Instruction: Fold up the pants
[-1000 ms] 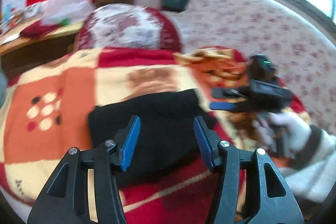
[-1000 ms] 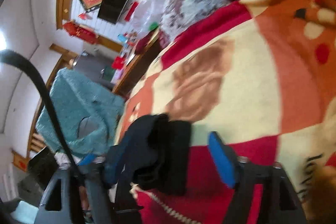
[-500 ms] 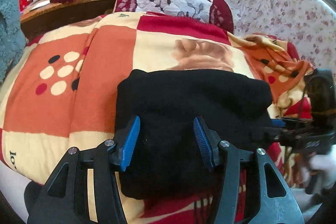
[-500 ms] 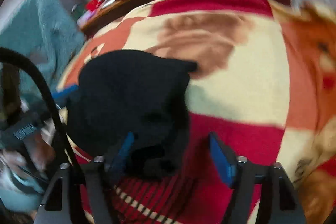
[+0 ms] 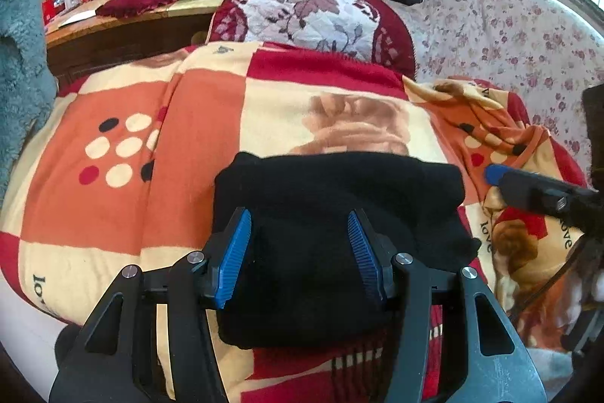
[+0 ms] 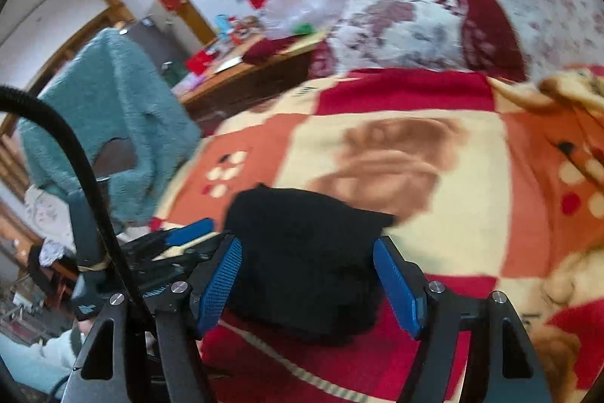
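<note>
Blanket (image 5: 113,214): folded pants (image 5: 332,214), near edge tool-hidden.

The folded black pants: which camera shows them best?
The left wrist view: the black pants lie sharp and nearly whole on the blanket. The right wrist view shows them blurred, smaller and from one side.

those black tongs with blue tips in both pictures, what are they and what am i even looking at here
They are hand-held grippers, one in each of a person's hands, each carrying a camera that looks out between its two fingers. One picture looks along the left gripper, the other along the right gripper. Each also shows the other gripper at its edge. Folded black pants lie on a checked blanket in red, orange and cream, with a pillow behind. Both grippers are open above the pants; neither holds anything.
</note>
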A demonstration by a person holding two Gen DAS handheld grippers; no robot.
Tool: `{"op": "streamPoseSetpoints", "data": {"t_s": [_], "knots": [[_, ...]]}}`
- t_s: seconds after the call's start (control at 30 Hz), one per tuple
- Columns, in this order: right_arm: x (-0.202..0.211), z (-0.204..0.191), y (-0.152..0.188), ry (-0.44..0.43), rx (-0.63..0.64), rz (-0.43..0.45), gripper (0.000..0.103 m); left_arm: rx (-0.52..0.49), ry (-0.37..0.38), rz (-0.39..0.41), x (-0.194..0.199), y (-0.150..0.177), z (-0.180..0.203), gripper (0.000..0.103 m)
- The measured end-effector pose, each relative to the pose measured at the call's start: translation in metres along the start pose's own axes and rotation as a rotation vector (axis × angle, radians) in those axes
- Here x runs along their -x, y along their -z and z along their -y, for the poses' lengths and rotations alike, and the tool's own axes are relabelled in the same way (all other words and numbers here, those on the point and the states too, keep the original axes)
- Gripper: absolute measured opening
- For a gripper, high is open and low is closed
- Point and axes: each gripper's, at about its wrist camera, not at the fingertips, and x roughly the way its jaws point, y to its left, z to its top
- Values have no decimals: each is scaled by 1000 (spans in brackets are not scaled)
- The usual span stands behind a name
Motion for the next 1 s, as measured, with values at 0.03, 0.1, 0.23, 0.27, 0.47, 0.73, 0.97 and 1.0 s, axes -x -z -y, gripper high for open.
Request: {"op": "streamPoseSetpoints", "data": {"t_s": [0.03, 0.1, 0.23, 0.27, 0.47, 0.73, 0.97, 1.0], "knots": [[-4, -4, -2, -3, 8, -6, 70, 1, 1, 5, 2, -1, 0, 53], [-14, -10, -2, -4, 19, -28, 70, 2, -1, 9, 3, -1, 0, 53], [-35, -12, 0, 9, 34, -68, 70, 13, -8, 0, 1, 0, -4, 53], [-39, -11, 0, 35, 41, -76, 70, 18, -9, -3, 0, 0, -5, 53], [-39, 11, 2, 68, -27, -49, 70, 45, -9, -24, -9, 5, -12, 53], [-83, 47, 32, 61, -133, -194, 79, 36, -33, -60, -28, 16, -13, 53], [-35, 60, 29, 77, -161, -76, 79, 140, 52, -38, -7, 9, -36, 53], [-29, 61, 28, 87, -165, -61, 79, 154, 48, -32, -4, 9, -39, 53]]}}
